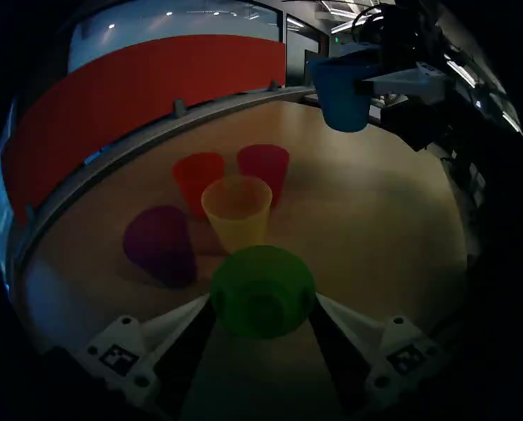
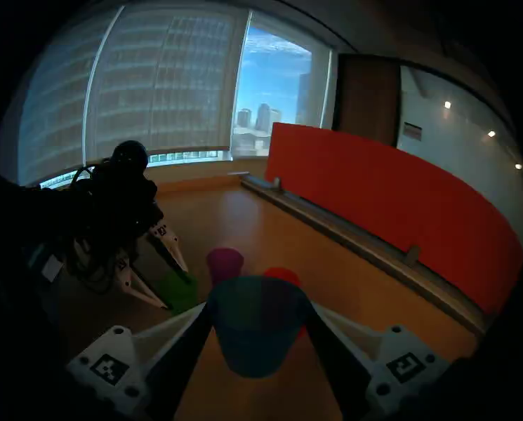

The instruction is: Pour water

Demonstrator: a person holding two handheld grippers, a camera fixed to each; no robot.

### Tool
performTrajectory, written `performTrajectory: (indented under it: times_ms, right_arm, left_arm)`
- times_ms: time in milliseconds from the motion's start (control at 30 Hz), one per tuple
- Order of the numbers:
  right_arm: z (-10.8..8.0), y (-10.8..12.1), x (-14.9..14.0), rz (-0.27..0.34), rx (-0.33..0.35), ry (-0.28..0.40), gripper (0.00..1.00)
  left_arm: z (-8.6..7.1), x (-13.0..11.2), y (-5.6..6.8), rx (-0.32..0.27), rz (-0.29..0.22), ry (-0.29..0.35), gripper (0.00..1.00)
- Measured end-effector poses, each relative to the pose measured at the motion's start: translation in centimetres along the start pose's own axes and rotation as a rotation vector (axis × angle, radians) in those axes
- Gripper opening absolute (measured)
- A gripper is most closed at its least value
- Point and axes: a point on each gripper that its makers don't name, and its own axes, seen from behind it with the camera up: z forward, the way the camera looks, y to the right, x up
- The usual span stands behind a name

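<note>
The left gripper (image 1: 261,303) clamps a green plastic cup (image 1: 262,281) low over the pale wooden tabletop (image 1: 373,210). The right gripper (image 2: 258,312) grips a translucent blue plastic cup (image 2: 255,344), held higher. Beyond stand a yellow cup (image 1: 237,210), a purple cup (image 1: 159,244), an orange cup (image 1: 198,179) and a red cup (image 1: 263,168), then a red partition panel (image 1: 142,91) and tall windows (image 2: 156,91).

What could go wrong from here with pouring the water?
1. The right tool holds the blue cup raised well above the table. Pouring from that height may splash or miss.
2. The green cup in the left tool is close to the yellow cup and the purple cup. A nudge could topple either.
</note>
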Motion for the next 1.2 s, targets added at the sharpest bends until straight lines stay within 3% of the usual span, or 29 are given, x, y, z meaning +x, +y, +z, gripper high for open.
performTrajectory:
  times_ms: [300,533,700,967,1200]
  right_arm:
    - [0.0,-0.3,0.1,0.000,0.005,0.000,0.92]
    - [0.1,-0.6,-0.4,0.002,0.011,-0.009,0.92]
    - [0.6,-1.2,-1.1,0.013,0.028,-0.020,0.92]
    - [1.9,-2.6,-3.5,0.027,0.064,-0.069,0.92]
    - [3.2,-4.1,-5.6,0.044,0.103,-0.115,0.92]
  left_arm:
    - [0.0,-0.7,0.0,-0.004,-0.025,-0.035,0.92]
    - [-0.4,-1.3,0.4,-0.009,-0.011,-0.050,0.93]
    - [-1.0,-2.0,0.3,0.011,0.002,-0.066,0.94]
    - [-2.4,-3.0,0.6,0.023,-0.026,-0.071,0.95]
    - [-4.2,-2.8,0.9,0.032,-0.046,-0.037,0.96]
